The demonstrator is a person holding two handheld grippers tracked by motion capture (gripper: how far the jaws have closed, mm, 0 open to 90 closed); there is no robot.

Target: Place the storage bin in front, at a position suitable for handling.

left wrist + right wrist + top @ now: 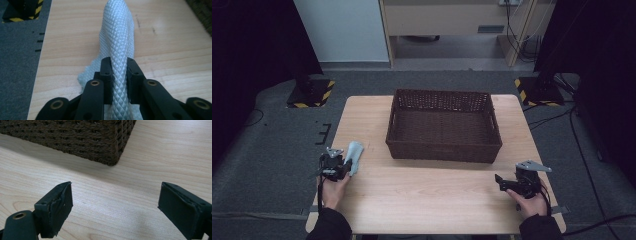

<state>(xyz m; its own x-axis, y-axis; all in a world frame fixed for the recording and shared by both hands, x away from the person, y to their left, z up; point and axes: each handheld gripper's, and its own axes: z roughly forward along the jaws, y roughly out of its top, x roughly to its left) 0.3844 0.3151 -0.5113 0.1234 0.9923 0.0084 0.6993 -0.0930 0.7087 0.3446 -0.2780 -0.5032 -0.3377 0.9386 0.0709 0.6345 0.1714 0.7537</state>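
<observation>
Left gripper view: unlabelled, diamond-textured pale cloth (117,37)

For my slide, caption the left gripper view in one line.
Left gripper pinching a fold of pale blue cloth over the wooden table.

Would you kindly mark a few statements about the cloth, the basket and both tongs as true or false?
1. The left tongs are shut on the pale blue cloth. True.
2. The right tongs hold a cloth. False: their jaws stand open above bare table.
3. The cloth lies inside the wicker basket. False: it is on the table, to the left of the basket.
4. The basket is empty. True.
</observation>
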